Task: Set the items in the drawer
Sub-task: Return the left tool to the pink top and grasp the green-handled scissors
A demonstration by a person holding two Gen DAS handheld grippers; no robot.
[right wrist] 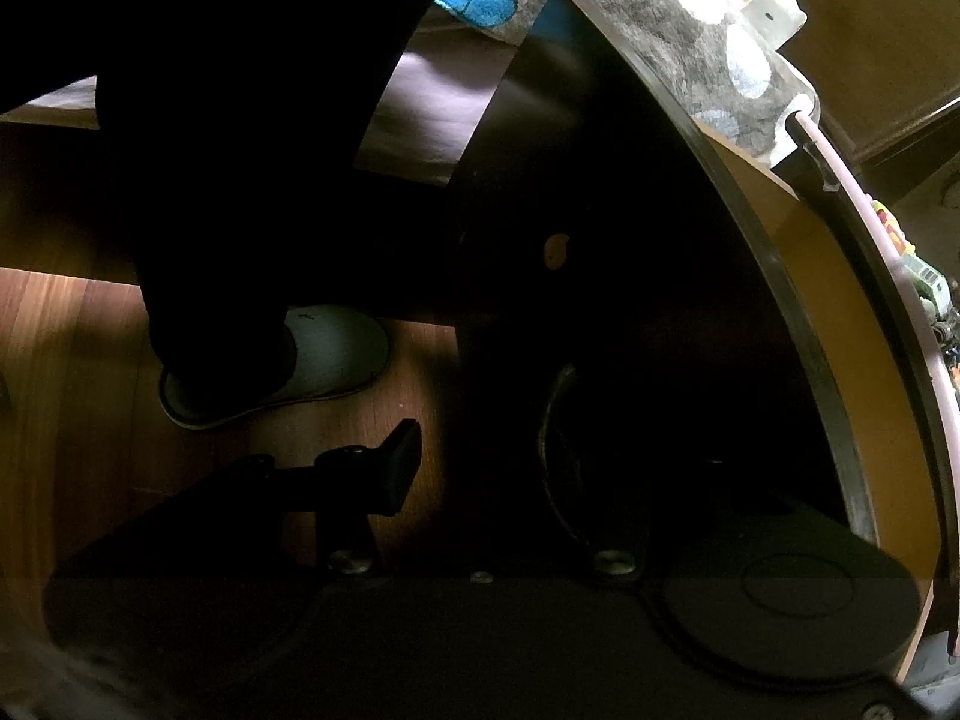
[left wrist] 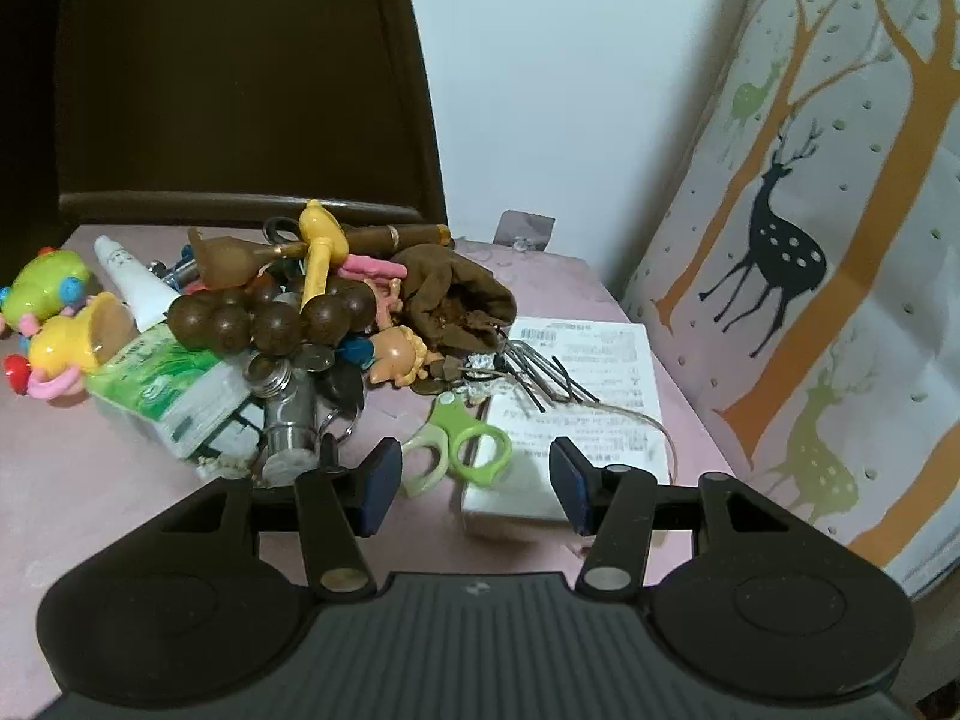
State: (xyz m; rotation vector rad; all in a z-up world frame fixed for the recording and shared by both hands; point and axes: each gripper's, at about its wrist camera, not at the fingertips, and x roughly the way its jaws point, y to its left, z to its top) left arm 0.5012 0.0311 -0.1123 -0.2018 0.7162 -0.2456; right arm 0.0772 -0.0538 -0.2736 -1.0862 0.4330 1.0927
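In the left wrist view a heap of small items lies on a pink tabletop [left wrist: 90, 468]: brown wooden beads [left wrist: 264, 318], a green tissue pack [left wrist: 162, 384], a brown pouch [left wrist: 456, 300], green scissors [left wrist: 462, 444], a white box [left wrist: 576, 396] with hairpins [left wrist: 540, 378] on it, and yellow toys [left wrist: 60, 336]. My left gripper [left wrist: 477, 486] is open and empty, just short of the scissors and box. In the right wrist view my right gripper [right wrist: 480, 468] is low beside a dark drawer front with a curved handle [right wrist: 555, 450]. Its left finger [right wrist: 399, 468] shows; the right finger is lost in the dark.
A dark chair back [left wrist: 240, 78] stands behind the heap. A deer-print curtain [left wrist: 810, 240] hangs on the right, past the table's edge. In the right wrist view, a wooden floor [right wrist: 60, 360], the person's slippered foot [right wrist: 288, 360] and a grey cloth [right wrist: 660, 30] above.
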